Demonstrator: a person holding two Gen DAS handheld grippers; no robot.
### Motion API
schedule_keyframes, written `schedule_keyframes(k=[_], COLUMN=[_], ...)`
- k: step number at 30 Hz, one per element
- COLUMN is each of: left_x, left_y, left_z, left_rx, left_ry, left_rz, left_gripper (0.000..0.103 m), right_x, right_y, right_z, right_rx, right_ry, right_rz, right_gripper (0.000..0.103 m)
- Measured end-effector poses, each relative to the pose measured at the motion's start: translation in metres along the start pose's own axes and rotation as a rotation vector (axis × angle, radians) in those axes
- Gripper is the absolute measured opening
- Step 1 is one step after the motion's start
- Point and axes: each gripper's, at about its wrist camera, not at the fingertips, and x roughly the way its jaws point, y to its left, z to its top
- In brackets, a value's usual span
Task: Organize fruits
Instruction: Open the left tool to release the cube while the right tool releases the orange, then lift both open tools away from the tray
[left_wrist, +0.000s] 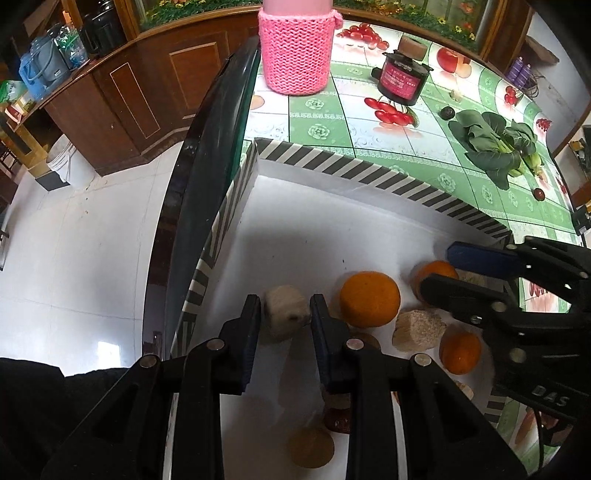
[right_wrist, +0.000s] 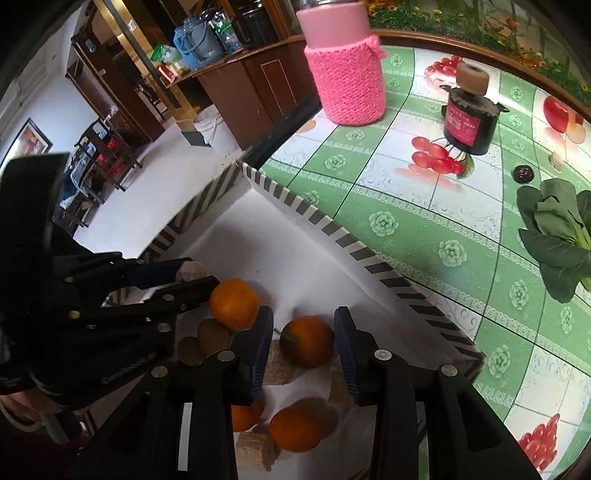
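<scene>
A white tray with a striped rim (left_wrist: 332, 162) (right_wrist: 332, 229) sits on the table and holds several oranges, brown kiwis and beige puffed-rice blocks. My left gripper (left_wrist: 286, 314) is shut on one beige block (left_wrist: 286, 314) near the tray's left side. A large orange (left_wrist: 369, 299) lies just to its right. My right gripper (right_wrist: 303, 341) has its jaws on both sides of an orange (right_wrist: 306, 341) in the tray; in the left wrist view it (left_wrist: 439, 273) reaches in from the right over that orange (left_wrist: 432, 271).
A pink knit-covered bottle (left_wrist: 295, 51) and a dark jar (left_wrist: 400, 77) stand at the back of the table. Green leafy vegetables (left_wrist: 498, 147) and small dark fruits (left_wrist: 447, 112) lie at the right. The table edge (left_wrist: 207, 166) drops to the floor at the left.
</scene>
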Motion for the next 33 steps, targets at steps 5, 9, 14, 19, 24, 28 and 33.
schedule_keyframes(k=[5,9,14,19,24,28,33], left_x=[-0.012,-0.023,-0.036,-0.05,-0.063,-0.066,-0.07], left_y=[-0.001,-0.002,-0.008,-0.016,-0.026,-0.031,-0.032], left_z=[-0.006,-0.011,-0.021,-0.032,-0.044,-0.051,-0.06], left_rx=[0.008,0.015,0.027,0.044,0.069,0.078,0.076], left_ry=[-0.034,-0.055,-0.091,-0.12,-0.138,-0.132,-0.127], left_rz=[0.019,0.018,0.019,0.014,0.028,0.025,0.036], left_gripper=[0.059,0.059,0.061,0.067,0.072,0.078,0.078], right_x=[-0.021,-0.037,-0.055,-0.065,-0.078,-0.081,-0.08], right_y=[0.002,0.001,0.006,0.01,0.011,0.013,0.018], right_z=[-0.013,-0.025,-0.047,-0.063,-0.083,-0.094,-0.103], right_rx=[0.014,0.044,0.062,0.082,0.107,0.116,0.112], right_ry=[-0.031,-0.053,-0.07,-0.069,-0.071,-0.06,-0.04], right_rz=[-0.018,-0.028,-0.035,-0.049,-0.056,-0.056,-0.051], right_gripper=[0.046,0.05,0.056,0.058,0.06,0.062,0.062])
